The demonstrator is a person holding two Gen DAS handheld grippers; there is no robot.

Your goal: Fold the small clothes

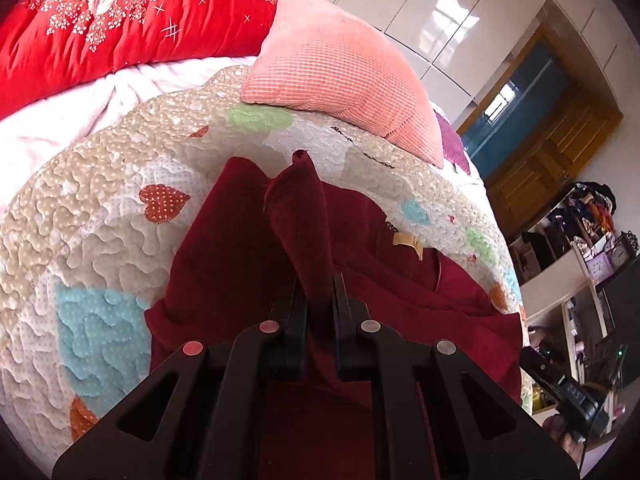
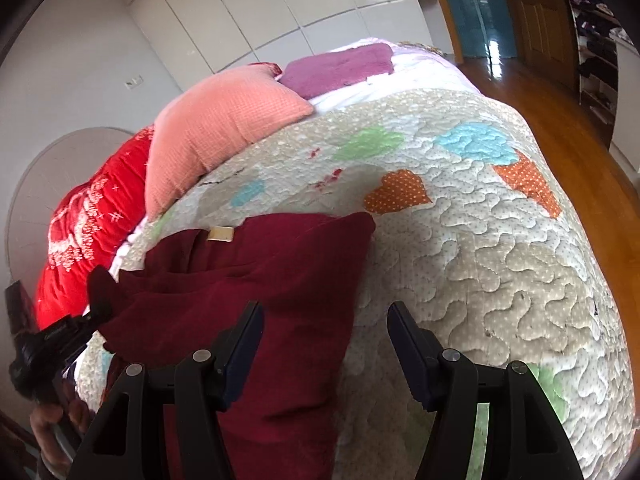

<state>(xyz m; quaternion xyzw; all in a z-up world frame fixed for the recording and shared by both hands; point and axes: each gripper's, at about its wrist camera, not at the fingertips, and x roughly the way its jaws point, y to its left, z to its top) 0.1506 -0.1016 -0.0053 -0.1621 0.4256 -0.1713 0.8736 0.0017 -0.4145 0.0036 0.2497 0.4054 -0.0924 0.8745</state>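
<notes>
A dark red garment [image 1: 224, 264] with a tan neck label [image 1: 408, 242] lies on the quilted bedspread [image 1: 100, 200]. My left gripper [image 1: 318, 280] is shut on a fold of the garment and lifts it into a ridge between the fingers. In the right wrist view the same garment [image 2: 280, 280] lies at the left, label [image 2: 221, 234] near its top edge. My right gripper [image 2: 326, 320] is open and empty, its left finger over the garment's right edge, its right finger over the bedspread [image 2: 480, 240]. The left gripper [image 2: 100, 300] shows at the far left there.
A salmon pillow [image 1: 340, 68] and a red floral quilt [image 1: 120, 16] lie at the head of the bed. A purple towel [image 2: 340, 68] lies beyond the pillow. The bed's edge drops to a wooden floor [image 2: 560, 100]. Shelves [image 1: 580, 232] stand at the right.
</notes>
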